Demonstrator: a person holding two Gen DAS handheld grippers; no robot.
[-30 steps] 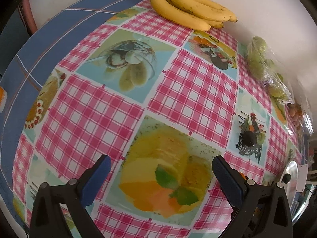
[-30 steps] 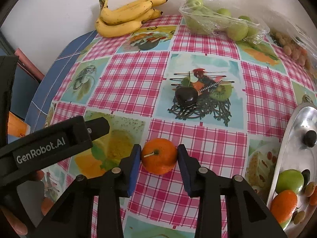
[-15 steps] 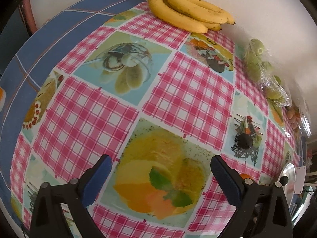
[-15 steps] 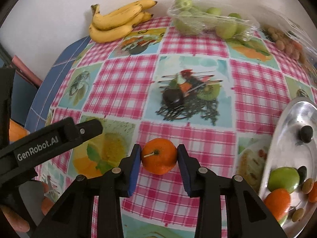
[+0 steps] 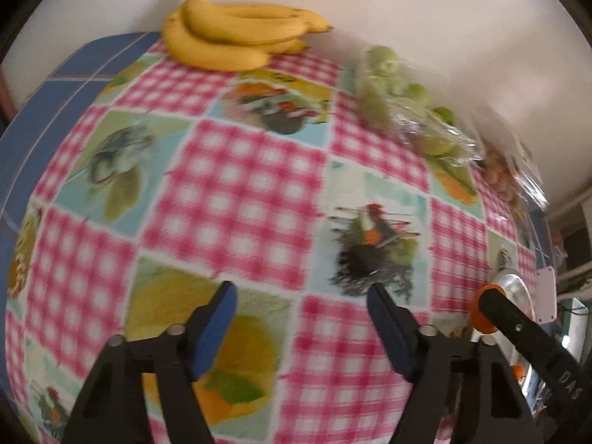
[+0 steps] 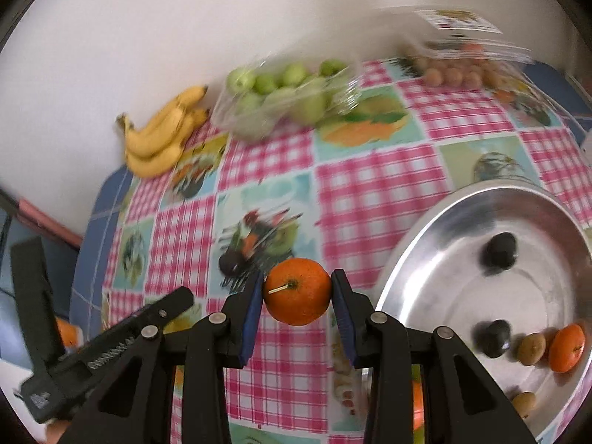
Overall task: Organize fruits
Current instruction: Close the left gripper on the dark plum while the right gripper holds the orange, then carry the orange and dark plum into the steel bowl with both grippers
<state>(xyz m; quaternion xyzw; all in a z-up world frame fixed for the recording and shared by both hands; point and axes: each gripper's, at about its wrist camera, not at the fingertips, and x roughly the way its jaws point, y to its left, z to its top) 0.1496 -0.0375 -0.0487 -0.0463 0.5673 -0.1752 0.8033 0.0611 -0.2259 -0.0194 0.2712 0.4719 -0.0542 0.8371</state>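
the right claw (image 6: 298, 296) stays clenched on the orange (image 6: 298, 291), which has swung from mid-worktop to just left of the silver tray (image 6: 418, 244) at the frame's right, where another orange (image 6: 566, 347) already lies; a drop there looks next. the left claw (image 5: 301, 327), wide a second ago, is closing on nothing over the checked worktop (image 5: 240, 199). the bananas (image 5: 236, 40) sit untouched at the top.

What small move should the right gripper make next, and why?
Probably carry the orange to the right, over the metal tray, then open. The right gripper holds it clamped just left of the tray's rim, and another orange already lies in that tray.
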